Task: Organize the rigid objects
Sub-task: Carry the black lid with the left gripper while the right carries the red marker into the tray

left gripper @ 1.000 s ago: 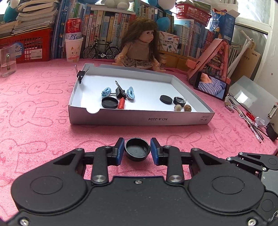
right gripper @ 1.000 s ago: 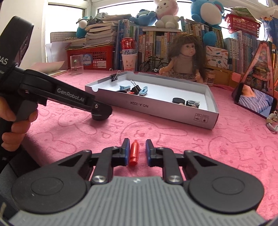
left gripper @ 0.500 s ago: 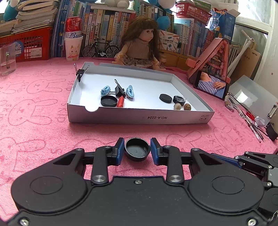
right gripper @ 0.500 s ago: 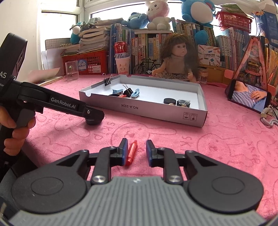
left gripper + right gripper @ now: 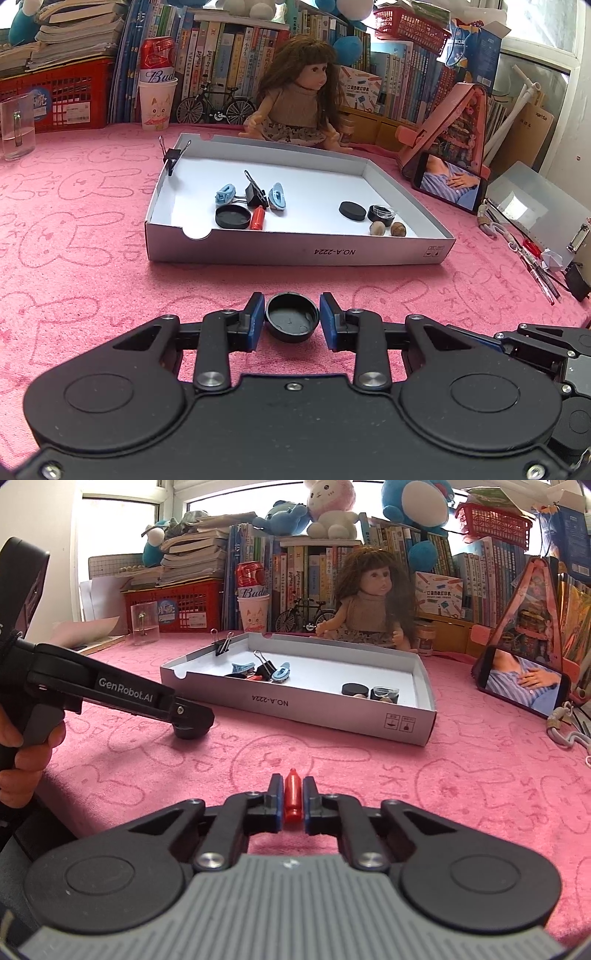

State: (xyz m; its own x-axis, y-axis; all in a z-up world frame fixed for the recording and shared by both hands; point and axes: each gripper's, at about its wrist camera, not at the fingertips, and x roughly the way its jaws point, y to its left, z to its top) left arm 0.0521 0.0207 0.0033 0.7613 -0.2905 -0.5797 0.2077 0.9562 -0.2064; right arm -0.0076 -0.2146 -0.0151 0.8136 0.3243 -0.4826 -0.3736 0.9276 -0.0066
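Our left tongs (image 5: 292, 316) sit with their blue pads on either side of a black round cap (image 5: 292, 322); the left pad is touching or nearly touching its rim and a thin gap shows at the right pad, so we cannot tell whether the cap is truly gripped. Our right tongs (image 5: 293, 799) are closed on a small red bottle-shaped piece (image 5: 292, 798), both pads pressed to its sides, its tip pointing forward.

Both tongs are low over the pink worktop (image 5: 85, 280). Ahead of each lies a bare strip of pink cloth up to the near wall of the white tray (image 5: 295, 253), whose front edge is printed NO.A-2224. Inside the tray, toward its left, we see a black lid (image 5: 232, 216), a red piece (image 5: 258, 218), two blue clips (image 5: 225, 194) and a black binder clip (image 5: 255, 194). Toward its right are a black disc (image 5: 351, 210), a clear-topped jar (image 5: 381, 215) and two nuts (image 5: 388, 229). The middle of the tray floor is bare white.

Another binder clip (image 5: 171, 157) is clamped on the tray's far left rim. A doll (image 5: 299, 99) sits just behind the far wall, and a phone (image 5: 448, 182) leans to the right, apart from the tray.
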